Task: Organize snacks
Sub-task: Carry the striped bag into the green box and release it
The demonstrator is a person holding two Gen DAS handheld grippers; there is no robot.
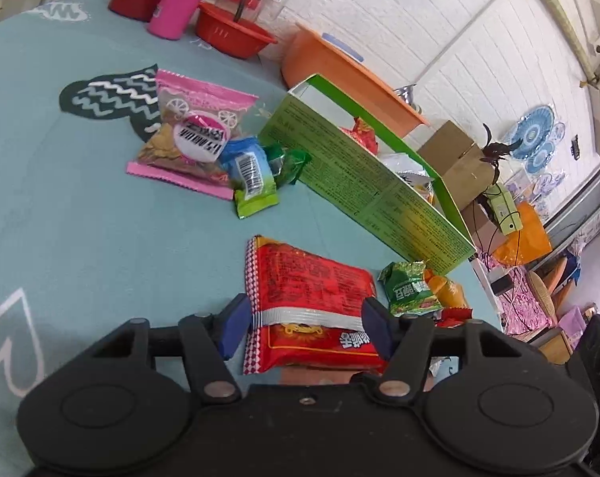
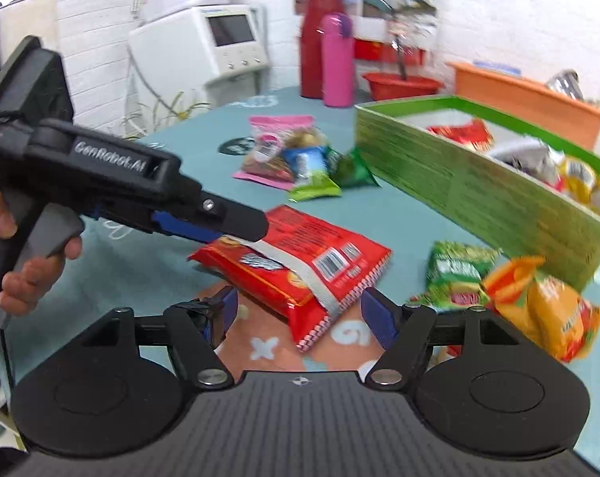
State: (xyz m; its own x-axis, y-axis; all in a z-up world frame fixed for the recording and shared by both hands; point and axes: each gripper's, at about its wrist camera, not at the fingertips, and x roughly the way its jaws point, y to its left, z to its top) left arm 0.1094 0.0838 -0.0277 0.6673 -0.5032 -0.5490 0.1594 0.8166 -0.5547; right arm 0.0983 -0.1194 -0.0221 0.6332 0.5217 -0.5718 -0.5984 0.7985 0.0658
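Observation:
A large red snack packet [image 1: 307,298] lies on the teal tablecloth; it also shows in the right wrist view [image 2: 300,262]. My left gripper [image 1: 305,326] is wide open, its blue pads on either side of the packet's near end; in the right wrist view the left gripper [image 2: 236,226] sits over the packet's top edge. My right gripper [image 2: 296,318] is open and empty, just short of the packet's corner. A green cardboard box [image 1: 363,183] holding several snacks stands to the right and also shows in the right wrist view [image 2: 478,183].
A pink packet [image 1: 192,135], a blue-green packet [image 1: 252,175] and a green one [image 1: 288,159] lie together further back. A small green packet [image 2: 455,274] and an orange one [image 2: 546,310] lie by the box. A pink bottle [image 2: 337,59], red baskets and an orange tub [image 1: 339,75] stand behind.

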